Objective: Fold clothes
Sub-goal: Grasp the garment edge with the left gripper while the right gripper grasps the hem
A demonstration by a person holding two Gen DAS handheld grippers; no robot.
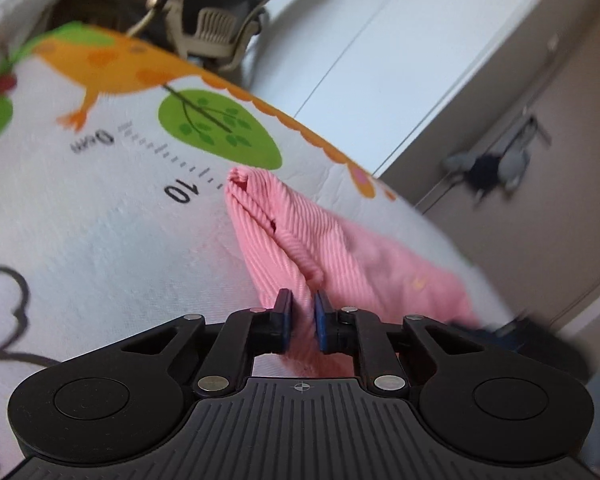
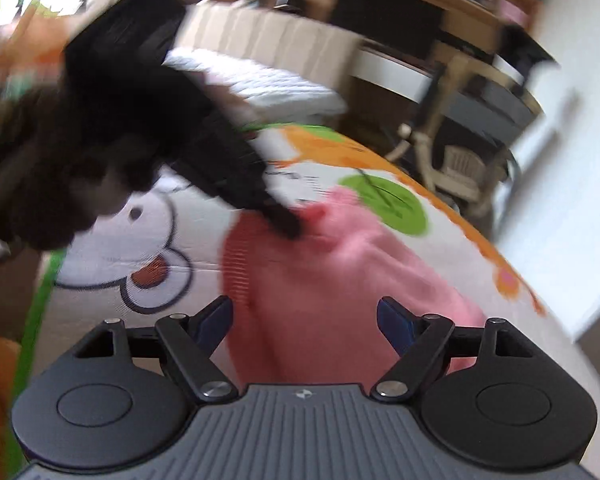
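The left claw (image 1: pixel 300 314) reaches forward, low over a printed mat (image 1: pixel 100 220), its two blue-padded fingers (image 1: pixel 285 316) nearly together, pinching a raised ridge of a pink ribbed garment (image 1: pixel 292 236). The cloth lifts to the claw and trails away to the mat, its far end bunched near a green leaf print (image 1: pixel 220 128).

In the right wrist view, the right claw (image 2: pixel 304 320) hovers over the same garment (image 2: pixel 320 288), fingers (image 2: pixel 216 316) spread wide, holding nothing. Ahead, the left claw (image 2: pixel 288 224), dark and blurred, grips the cloth's far edge. A chair (image 2: pixel 460 168) stands beyond the mat (image 2: pixel 440 272).
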